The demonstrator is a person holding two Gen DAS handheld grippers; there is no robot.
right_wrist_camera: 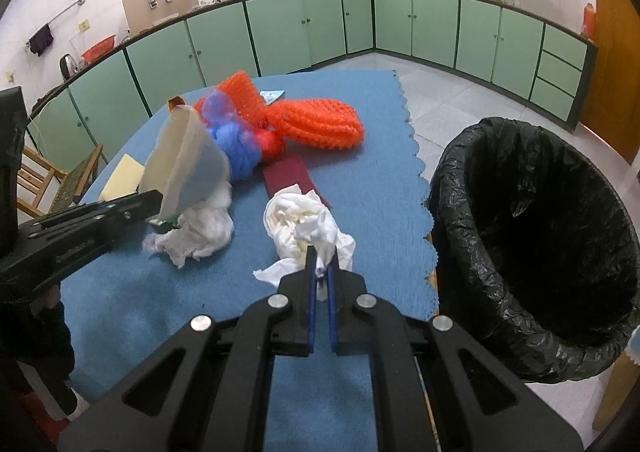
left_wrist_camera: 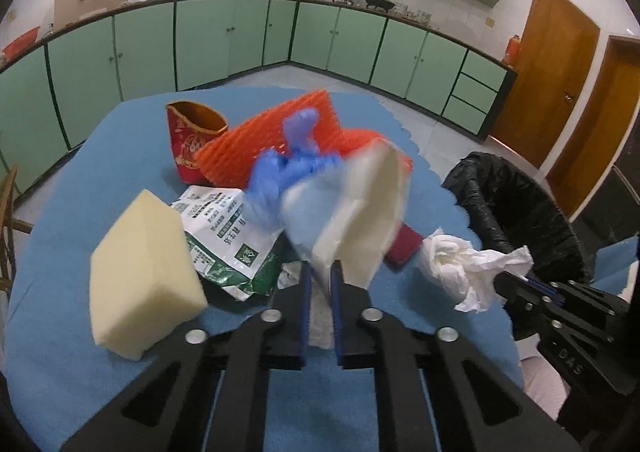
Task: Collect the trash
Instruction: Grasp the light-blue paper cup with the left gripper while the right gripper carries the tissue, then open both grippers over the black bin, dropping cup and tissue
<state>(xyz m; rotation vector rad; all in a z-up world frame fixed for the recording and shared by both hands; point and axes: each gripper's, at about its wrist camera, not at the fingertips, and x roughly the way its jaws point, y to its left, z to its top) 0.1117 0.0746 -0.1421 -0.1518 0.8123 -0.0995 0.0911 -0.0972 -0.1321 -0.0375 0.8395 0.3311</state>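
Left wrist view: left claw [left_wrist_camera: 320, 272] is clamped on a pale foam piece [left_wrist_camera: 360, 212], lifted and blurred. Right claw [right_wrist_camera: 320, 272] is pinched shut on a white tissue wad [right_wrist_camera: 308, 224], bin [right_wrist_camera: 536, 252] at 3 o'clock of it. Bin is seen lined with a black bag, contents not discernible. Little is judged done: yellow sponge [left_wrist_camera: 144, 276], green wrapper [left_wrist_camera: 232, 236], blue glove [left_wrist_camera: 288, 168], orange mesh [left_wrist_camera: 280, 136], red pouch [left_wrist_camera: 192, 140] and second tissue [right_wrist_camera: 200, 228] are left on the tabletop [right_wrist_camera: 360, 172], at 11–12 o'clock of the claws.
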